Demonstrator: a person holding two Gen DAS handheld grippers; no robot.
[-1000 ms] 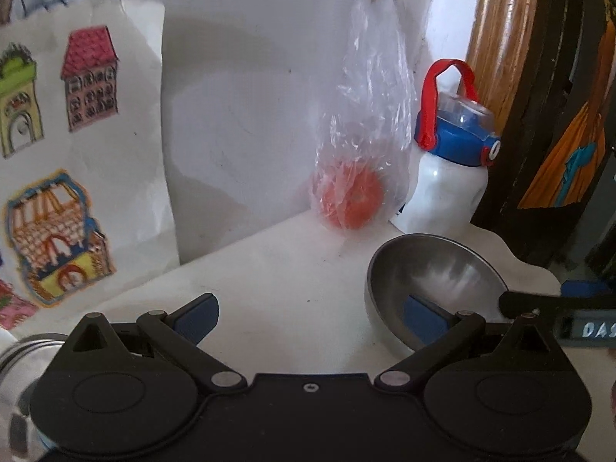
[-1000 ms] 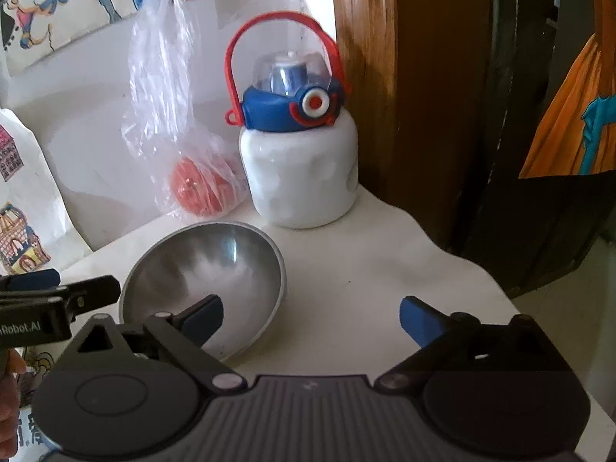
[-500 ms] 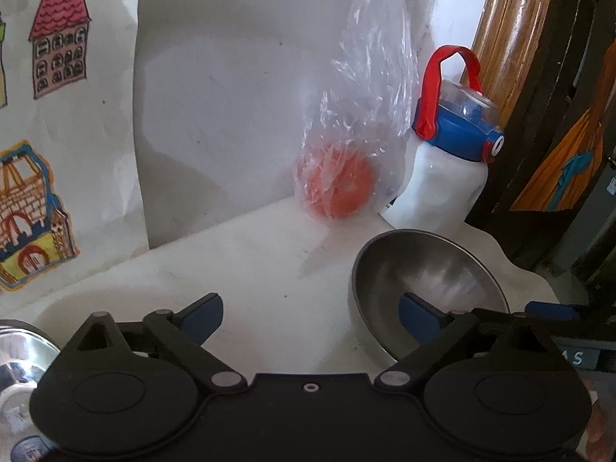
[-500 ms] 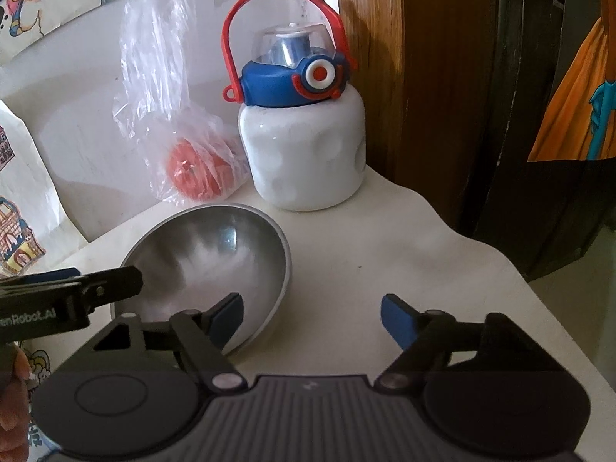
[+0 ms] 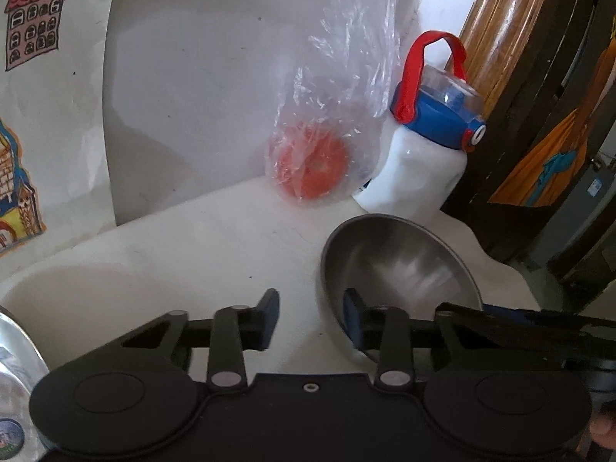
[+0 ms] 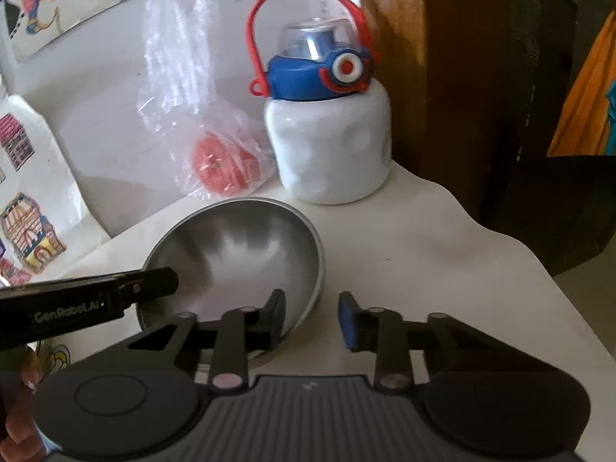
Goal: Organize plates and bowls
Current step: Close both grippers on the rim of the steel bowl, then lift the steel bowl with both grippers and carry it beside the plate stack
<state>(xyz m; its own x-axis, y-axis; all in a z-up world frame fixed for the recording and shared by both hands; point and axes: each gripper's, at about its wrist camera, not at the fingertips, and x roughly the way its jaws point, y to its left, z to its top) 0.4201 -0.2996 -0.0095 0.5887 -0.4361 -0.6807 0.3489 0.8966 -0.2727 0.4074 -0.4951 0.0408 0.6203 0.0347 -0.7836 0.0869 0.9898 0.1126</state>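
Steel bowl (image 5: 400,261) sits on the white tabletop (image 5: 192,254), in front of the bagged red thing (image 5: 312,169) and the white bottle (image 5: 419,169). My left gripper (image 5: 311,317) straddles its near left rim, my right gripper (image 6: 311,317) its right rim; both jaws have just been closing, pads apparently not yet pressing.

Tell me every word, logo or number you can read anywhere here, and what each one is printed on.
"GenRobot.AI": white lettering on the side of the left hand-held gripper, the black bar seen in the right wrist view.
Round sticker on the shiny object at the lower left edge of the left wrist view: too small and blurred to read.
Small blue label at the far right of that view: unreadable.
The house drawings and the water bottle show no words.
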